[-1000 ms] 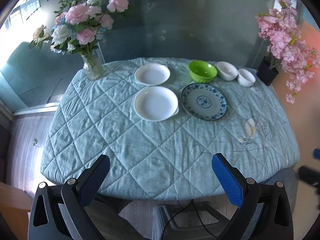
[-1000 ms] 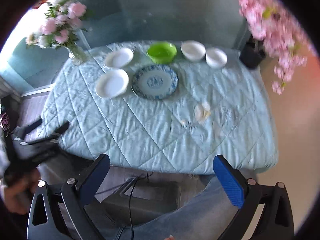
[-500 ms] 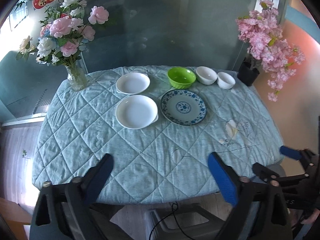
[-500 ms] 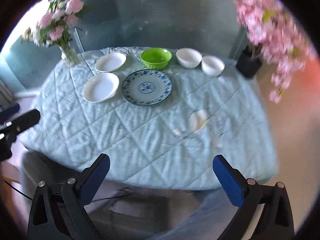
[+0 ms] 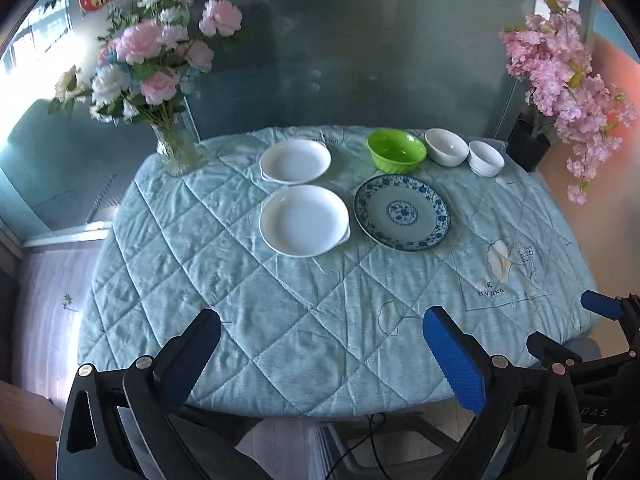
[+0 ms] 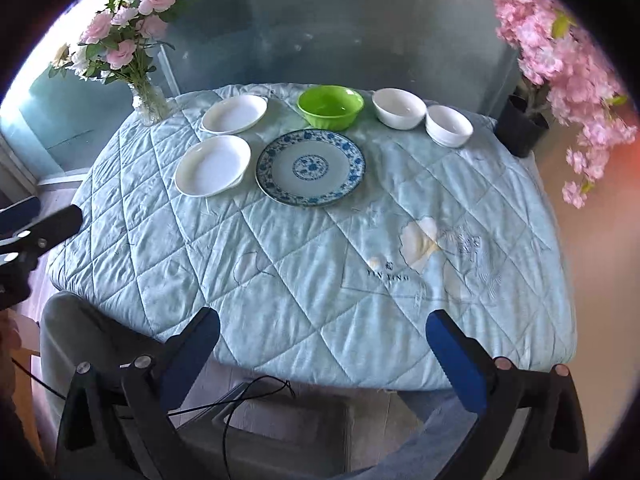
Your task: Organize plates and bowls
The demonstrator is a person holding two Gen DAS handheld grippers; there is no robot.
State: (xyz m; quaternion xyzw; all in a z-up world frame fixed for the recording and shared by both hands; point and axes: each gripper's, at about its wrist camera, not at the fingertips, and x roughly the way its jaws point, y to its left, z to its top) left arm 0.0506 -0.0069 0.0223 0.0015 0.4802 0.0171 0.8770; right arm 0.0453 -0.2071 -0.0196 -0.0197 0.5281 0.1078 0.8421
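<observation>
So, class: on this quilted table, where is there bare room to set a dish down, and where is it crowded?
Free: the wide near half of the quilted table, between the white plate, the blue patterned plate and the near edge. Also the left side, below the vase. Crowded: the far strip, where the green bowl and two white bowls stand close together.

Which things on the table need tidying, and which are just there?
For the job: near white plate, far white plate, blue patterned plate, green bowl, two white bowls.

Just there: flower vase, black pot of pink blossoms, quilted cloth.
</observation>
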